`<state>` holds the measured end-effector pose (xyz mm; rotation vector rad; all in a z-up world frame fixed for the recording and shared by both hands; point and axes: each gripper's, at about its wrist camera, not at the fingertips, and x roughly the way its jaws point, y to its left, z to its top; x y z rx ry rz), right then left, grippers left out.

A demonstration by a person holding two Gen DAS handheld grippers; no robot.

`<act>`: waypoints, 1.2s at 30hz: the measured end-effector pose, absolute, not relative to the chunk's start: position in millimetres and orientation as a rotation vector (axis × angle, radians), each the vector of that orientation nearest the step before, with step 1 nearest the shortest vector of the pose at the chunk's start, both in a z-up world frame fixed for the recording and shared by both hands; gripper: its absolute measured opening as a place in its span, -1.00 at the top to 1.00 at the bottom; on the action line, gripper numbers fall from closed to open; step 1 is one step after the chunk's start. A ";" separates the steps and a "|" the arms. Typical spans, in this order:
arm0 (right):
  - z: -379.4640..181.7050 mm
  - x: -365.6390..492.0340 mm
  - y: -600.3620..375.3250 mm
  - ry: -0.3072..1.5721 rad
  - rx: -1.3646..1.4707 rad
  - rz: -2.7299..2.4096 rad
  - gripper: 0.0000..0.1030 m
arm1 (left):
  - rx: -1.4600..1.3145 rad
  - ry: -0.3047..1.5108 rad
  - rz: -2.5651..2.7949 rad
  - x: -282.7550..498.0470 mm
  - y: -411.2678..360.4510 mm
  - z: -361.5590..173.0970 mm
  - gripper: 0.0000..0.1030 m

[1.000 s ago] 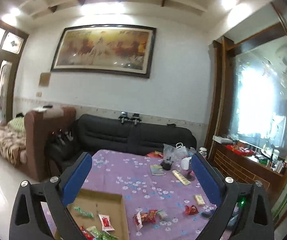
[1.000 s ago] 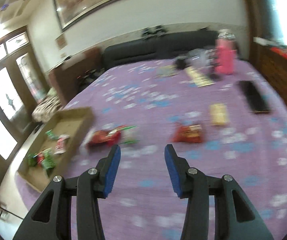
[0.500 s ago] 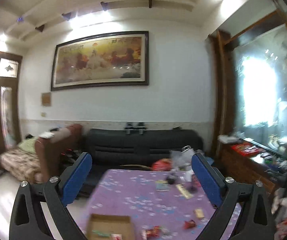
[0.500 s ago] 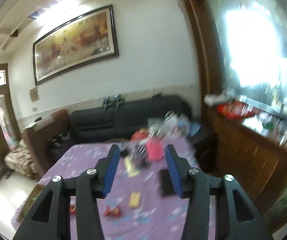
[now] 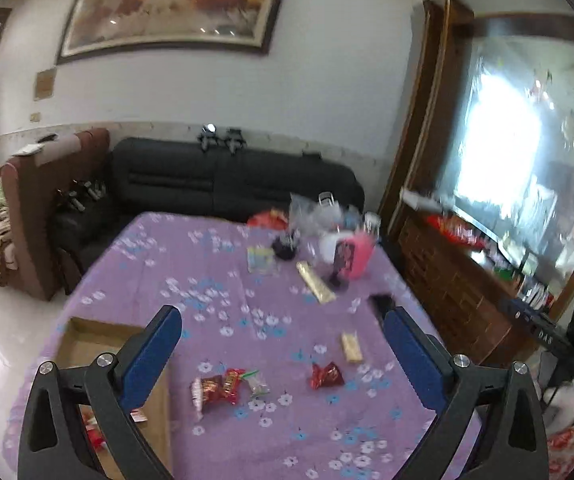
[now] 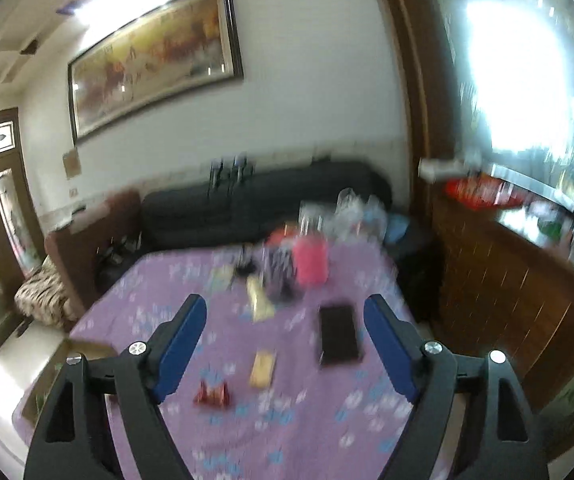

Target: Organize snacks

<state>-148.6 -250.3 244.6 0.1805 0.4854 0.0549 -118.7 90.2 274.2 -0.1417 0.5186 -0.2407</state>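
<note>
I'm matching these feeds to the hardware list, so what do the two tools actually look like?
Both match: the left tool and the right tool each have two matte black angular arms with triangular cut-outs and round silver screw heads at the joints. Each arm ends in a flat, rectangular blue pad. No cables, lettering or sleeves show on either.

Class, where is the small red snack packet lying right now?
In the left wrist view, the small red snack packet lies on the purple tablecloth, just below the yellow bar.
</note>
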 end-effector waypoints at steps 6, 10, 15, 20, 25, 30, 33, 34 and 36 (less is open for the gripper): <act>126.5 -72.0 -200.5 0.766 0.275 0.196 -0.36 | -0.174 0.729 -0.303 -46.8 67.5 169.0 -0.92; 80.4 -30.2 -154.1 0.859 0.243 0.242 -0.27 | -0.195 0.871 -0.333 -20.3 69.2 104.5 -0.58; 54.8 8.4 -123.4 0.848 0.210 0.264 -0.27 | -0.157 0.958 -0.333 2.1 63.3 61.8 -0.42; 27.1 24.1 -116.2 0.934 0.236 0.336 -0.26 | -0.047 0.995 -0.370 18.0 39.9 40.5 -0.42; 24.8 21.4 -127.8 0.996 0.352 0.472 -0.13 | 0.068 1.007 -0.415 18.4 22.0 22.5 0.05; 24.4 19.8 -129.8 0.998 0.345 0.470 -0.13 | 0.085 1.001 -0.454 7.1 15.2 25.9 0.38; 24.4 18.9 -126.2 0.979 0.326 0.457 -0.13 | 0.092 0.980 -0.422 8.4 13.6 25.9 0.37; 24.1 19.2 -124.4 0.972 0.323 0.452 -0.13 | 0.089 0.983 -0.414 10.3 12.9 24.3 0.37; 23.2 18.4 -121.1 0.953 0.314 0.436 -0.13 | 0.085 0.969 -0.400 12.9 10.8 21.2 0.36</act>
